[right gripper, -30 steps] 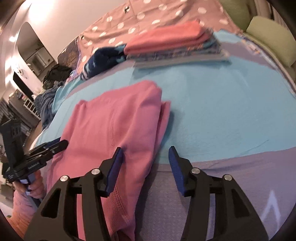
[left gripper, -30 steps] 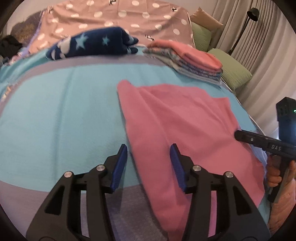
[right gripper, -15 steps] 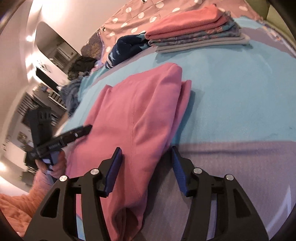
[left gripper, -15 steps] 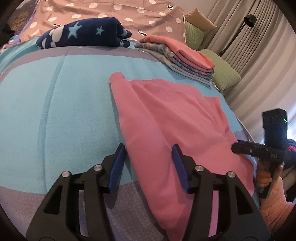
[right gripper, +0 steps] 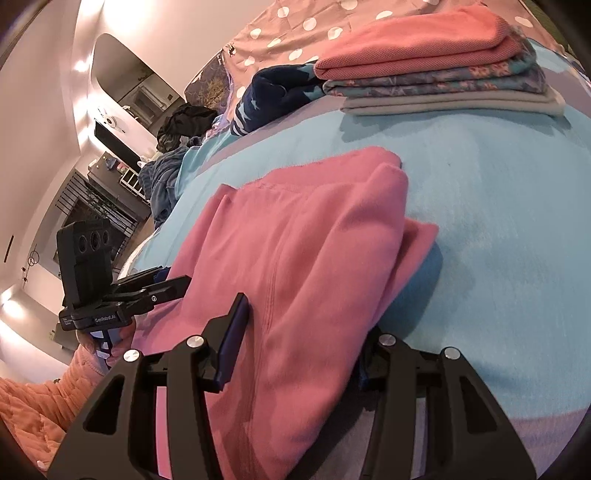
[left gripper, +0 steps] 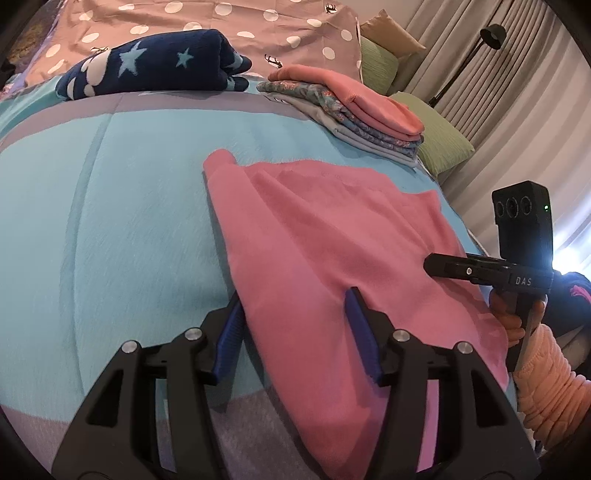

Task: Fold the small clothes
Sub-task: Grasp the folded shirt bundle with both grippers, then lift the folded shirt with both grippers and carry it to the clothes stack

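Right, I have both grippers down at the near edge of the pink garment (left gripper: 332, 243), which lies partly folded on the turquoise bedspread (left gripper: 110, 221), its side already doubled over along the length. My left gripper (left gripper: 293, 325) is spread wide, the garment's near edge running between its blue pads (left gripper: 229, 332) but not pinched — nothing is held there. My right gripper (right gripper: 299, 339) is likewise parted, straddling the opposite side of the same edge, though its right finger is partly hidden under the cloth, so I can't say how deep it sits. Beyond, the stack of folded clothes (right gripper: 436, 74) waits near the dotted pillow (left gripper: 184, 22), with the navy star blanket (left gripper: 155, 70) beside it. I judge this the grasp stage before the crosswise fold: next I need both sets of jaws to close on the near edge, catching all the layers together, then lift and carry it toward the far end — evenly, or the doubled side will slip apart.
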Tool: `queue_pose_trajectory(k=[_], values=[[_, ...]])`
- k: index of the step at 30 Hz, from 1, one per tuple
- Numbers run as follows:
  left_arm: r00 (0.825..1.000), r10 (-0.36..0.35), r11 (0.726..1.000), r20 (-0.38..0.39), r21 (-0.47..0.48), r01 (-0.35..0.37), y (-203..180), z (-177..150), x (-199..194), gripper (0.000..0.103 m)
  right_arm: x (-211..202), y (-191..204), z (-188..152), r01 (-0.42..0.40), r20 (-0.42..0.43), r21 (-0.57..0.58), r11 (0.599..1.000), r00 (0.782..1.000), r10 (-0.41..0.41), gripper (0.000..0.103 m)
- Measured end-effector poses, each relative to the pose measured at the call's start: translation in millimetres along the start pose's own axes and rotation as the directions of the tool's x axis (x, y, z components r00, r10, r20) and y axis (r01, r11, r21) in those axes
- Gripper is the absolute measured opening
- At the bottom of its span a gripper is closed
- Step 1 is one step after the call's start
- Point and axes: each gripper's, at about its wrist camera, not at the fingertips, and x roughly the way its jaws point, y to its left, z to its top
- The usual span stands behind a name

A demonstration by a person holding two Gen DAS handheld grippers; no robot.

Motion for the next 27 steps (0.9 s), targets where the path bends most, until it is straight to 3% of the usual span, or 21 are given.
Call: queue_pose_trajectory(k=[5,8,12,15,19,25,27], values=[[1.000,0.019,0.999,0.000,0.029,-0.019,-5,10,9,0.053,2,1,0,0.022,0.015,-0.009,1.000,1.000,-0.022,0.044],[1.000,0.015,0.998,0.013,0.054,-0.015,-10,8,6,0.041,1,4,-2,0.056,0.023,-0.020,0.998,0.998,-0.056,0.040],[0.996,0.070,0.993,0.052,0.088,-0.074,-21,6,0,0.024,1,28,-7,0.185,0.057,-0.102,0.977,0.982,-0.180,0.030],[0.990,0.113,0.985,0.087,0.122,-0.123,-33,5,-9,0.020,-5,50,-12,0.282,0.124,-0.152,0.947,0.956,-0.265,0.020],[0.975,0.117,0.976,0.189,0.161,-0.148,-54,6,-41,0.019,-25,70,-18,0.337,0.216,-0.169,0.926,0.929,-0.299,0.019],[0.939,0.113,0.953,0.325,0.230,-0.194,-91,2,-94,0.019,-67,112,-28,0.424,0.377,-0.208,0.881,0.866,-0.328,0.019],[0.934,0.104,0.953,0.341,0.235,-0.192,-99,1,-104,0.019,-83,125,-34,0.445,0.422,-0.209,0.871,0.844,-0.331,0.019]])
